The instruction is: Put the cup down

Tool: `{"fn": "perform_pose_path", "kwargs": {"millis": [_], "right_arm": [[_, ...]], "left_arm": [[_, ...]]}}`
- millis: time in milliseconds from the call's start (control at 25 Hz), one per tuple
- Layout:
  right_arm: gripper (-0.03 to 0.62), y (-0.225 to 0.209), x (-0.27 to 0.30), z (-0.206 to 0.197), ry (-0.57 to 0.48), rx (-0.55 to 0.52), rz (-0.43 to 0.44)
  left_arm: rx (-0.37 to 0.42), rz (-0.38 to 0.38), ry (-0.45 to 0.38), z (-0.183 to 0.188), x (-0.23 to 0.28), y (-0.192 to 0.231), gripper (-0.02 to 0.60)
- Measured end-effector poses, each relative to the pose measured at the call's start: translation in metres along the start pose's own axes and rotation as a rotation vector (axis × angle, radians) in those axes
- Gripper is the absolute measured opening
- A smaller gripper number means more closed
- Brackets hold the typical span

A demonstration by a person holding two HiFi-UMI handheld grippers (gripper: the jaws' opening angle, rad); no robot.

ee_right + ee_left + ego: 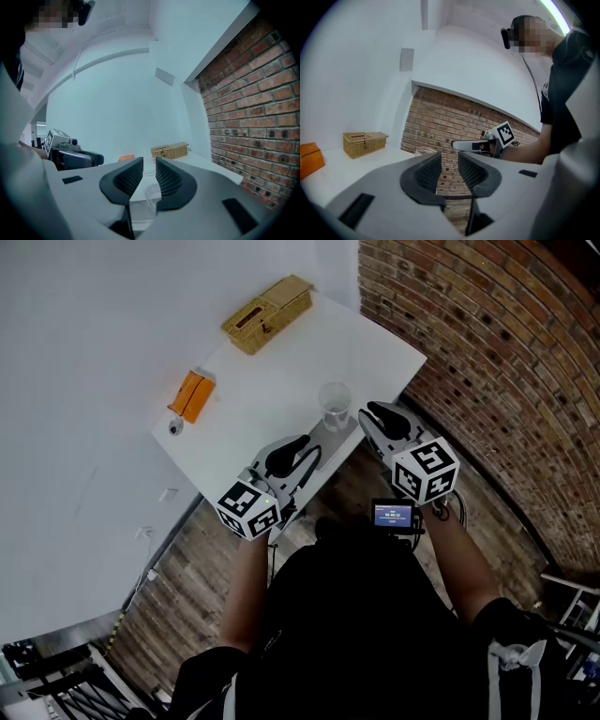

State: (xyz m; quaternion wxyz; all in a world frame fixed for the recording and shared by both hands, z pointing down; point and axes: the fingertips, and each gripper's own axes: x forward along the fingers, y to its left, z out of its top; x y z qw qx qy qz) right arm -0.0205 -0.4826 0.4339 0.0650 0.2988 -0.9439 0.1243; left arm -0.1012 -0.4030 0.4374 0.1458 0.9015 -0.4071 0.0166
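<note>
Left gripper [449, 168] and right gripper [149, 176] at table [281, 381] edge, cup [335, 407] set down.
Both jaw pairs pressed together, empty. Cup upright at 9 o'clock of right tip, apart. Placement judged complete; next move: withdraw clear.

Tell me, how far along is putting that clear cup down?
Looks done: the clear plastic cup stands upright on the white table. In hand: the right gripper, jaws nearly together, sits at its rim; whether it pinches is unclear. Remaining: release if gripped, then back away.
</note>
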Motion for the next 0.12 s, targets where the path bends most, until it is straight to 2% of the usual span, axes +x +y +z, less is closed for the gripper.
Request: {"fn": "perform_pose_path", "kwargs": {"millis": [120], "right_arm": [[0.095, 0.0004, -0.0001, -0.0016, 0.005, -0.003, -0.005]], "left_arm": [[-0.002, -0.002, 0.003, -0.0015, -0.0001, -0.001, 0.118]]}}
